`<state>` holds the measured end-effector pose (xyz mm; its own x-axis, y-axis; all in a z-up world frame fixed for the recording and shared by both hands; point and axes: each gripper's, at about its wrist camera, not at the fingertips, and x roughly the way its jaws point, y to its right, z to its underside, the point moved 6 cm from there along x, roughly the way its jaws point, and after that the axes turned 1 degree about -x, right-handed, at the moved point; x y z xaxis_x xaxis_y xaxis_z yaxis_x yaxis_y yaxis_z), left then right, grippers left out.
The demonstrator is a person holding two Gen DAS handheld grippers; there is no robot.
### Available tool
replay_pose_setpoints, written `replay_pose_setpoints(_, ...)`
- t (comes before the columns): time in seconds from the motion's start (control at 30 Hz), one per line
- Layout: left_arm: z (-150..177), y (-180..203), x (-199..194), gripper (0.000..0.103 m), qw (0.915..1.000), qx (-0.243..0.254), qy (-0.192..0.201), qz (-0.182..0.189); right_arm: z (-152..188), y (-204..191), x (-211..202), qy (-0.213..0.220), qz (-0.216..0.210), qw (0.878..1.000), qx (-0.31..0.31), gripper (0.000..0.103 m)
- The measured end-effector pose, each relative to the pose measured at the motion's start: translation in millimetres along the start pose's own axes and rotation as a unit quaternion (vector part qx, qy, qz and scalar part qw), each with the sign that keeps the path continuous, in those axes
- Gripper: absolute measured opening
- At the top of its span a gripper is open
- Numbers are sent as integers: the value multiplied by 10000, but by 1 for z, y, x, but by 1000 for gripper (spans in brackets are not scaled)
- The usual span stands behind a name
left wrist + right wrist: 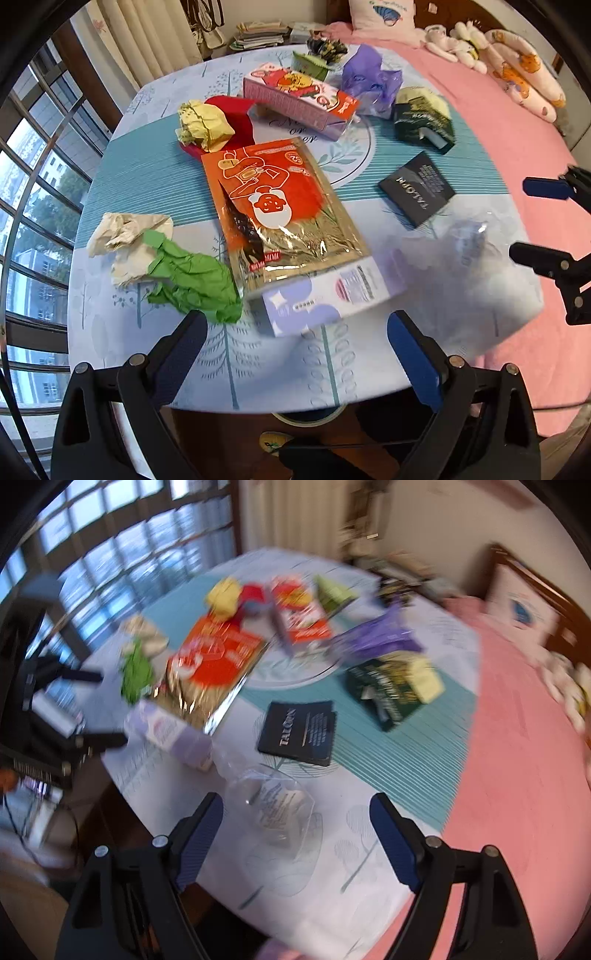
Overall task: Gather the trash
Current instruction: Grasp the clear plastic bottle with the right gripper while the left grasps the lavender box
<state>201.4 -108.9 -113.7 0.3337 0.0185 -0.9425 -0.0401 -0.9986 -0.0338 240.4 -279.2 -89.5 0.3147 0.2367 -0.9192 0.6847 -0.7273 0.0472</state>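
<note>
We are over a round table (122,306) under a pale cloth printed with trees and teal stripes, standing against a bed with a pink cover (517,122). Our landmark is the big orange and gold foil pouch (280,214), which lies near the middle of the table.

Beyond the pouch sits a long pink and orange carton (299,99), with a purple plastic bag (369,81) at its far right end. Tucked under the pouch's near edge is a pale lilac box (325,295). Left of the pouch's near corner lie a crumpled green paper (192,273) and, touching it, a crumpled beige paper (125,240). At the pouch's far left corner a yellow paper ball (203,125) rests on a red wrapper (236,118). Right of the pouch we see a dark green packet (424,118) and, nearer, a flat black sachet (417,188) marked TALOPN. Nearest us on the right, past the lilac box, lies a crumpled clear plastic wrapper (277,808).

Our left gripper (295,332) hangs above the table edge with its jaws spread wide and nothing between them, the lilac box just ahead. Our right gripper (295,819) has its jaws apart on either side of the clear wrapper, the pads not pressing on it.
</note>
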Motion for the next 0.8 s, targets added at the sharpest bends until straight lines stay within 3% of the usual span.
replay_pose_setpoints(0.13, -4, 4, 16, 95, 9995, 195, -214, -109, -2, -1, 33, -431, -507, 9956, -656, 81)
replay_pose_setpoints(0.27, -4, 10, 26, 94, 9979, 484, -395, -171, -2, -12, 54, -889, -1072, 9835, -1152, 65)
replay_pose_setpoints(0.47, -5, 15, 36, 93, 9946, 775, -647, -219, -3, -31, 56, -964, -1389, 9699, -1751, 59)
replay_pose_setpoints(0.6, -5, 22, 41, 86, 9922, 929, -827, -83, 1, -41, 51, -927, -1353, 9659, -2004, 53)
replay_pose_setpoints(0.8, -5, 30, 51, 82, 9855, 1366, -977, -250, 11, -47, 48, -1037, -1497, 9617, -2050, 51)
